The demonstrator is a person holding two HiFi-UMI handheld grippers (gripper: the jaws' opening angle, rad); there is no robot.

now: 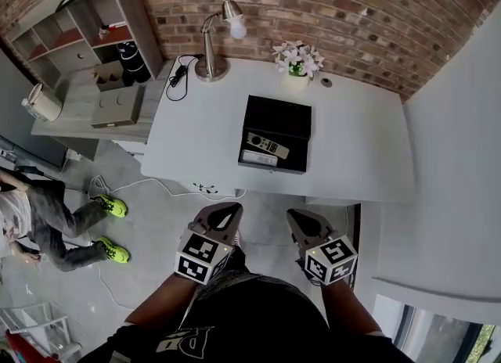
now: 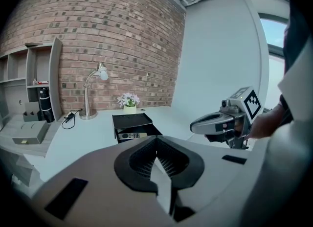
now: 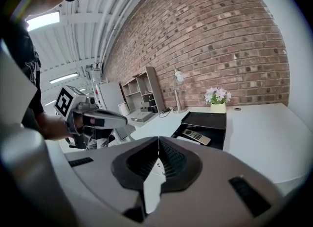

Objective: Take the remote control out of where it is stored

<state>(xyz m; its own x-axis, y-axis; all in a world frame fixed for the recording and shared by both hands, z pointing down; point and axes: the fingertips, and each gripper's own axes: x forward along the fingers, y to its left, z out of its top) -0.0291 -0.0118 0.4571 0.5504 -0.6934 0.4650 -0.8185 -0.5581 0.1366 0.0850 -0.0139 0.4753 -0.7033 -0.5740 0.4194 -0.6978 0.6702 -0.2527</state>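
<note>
Item one, my left gripper (image 1: pixel 225 211): jaws clenched together, nothing in them, held short of the white desk (image 1: pixel 352 142). Item two, the remote control (image 1: pixel 268 145): lying inside the open black box (image 1: pixel 278 113) mid-desk. Item three, my right gripper (image 1: pixel 300 217): likewise clenched, empty.

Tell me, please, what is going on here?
A person stands in front of a white desk with a gripper in each hand. The left gripper and the right gripper are both shut and empty, held short of the desk's near edge. On the desk a black box lies open with the remote inside it, untouched. The remote is not yet taken out.
</note>
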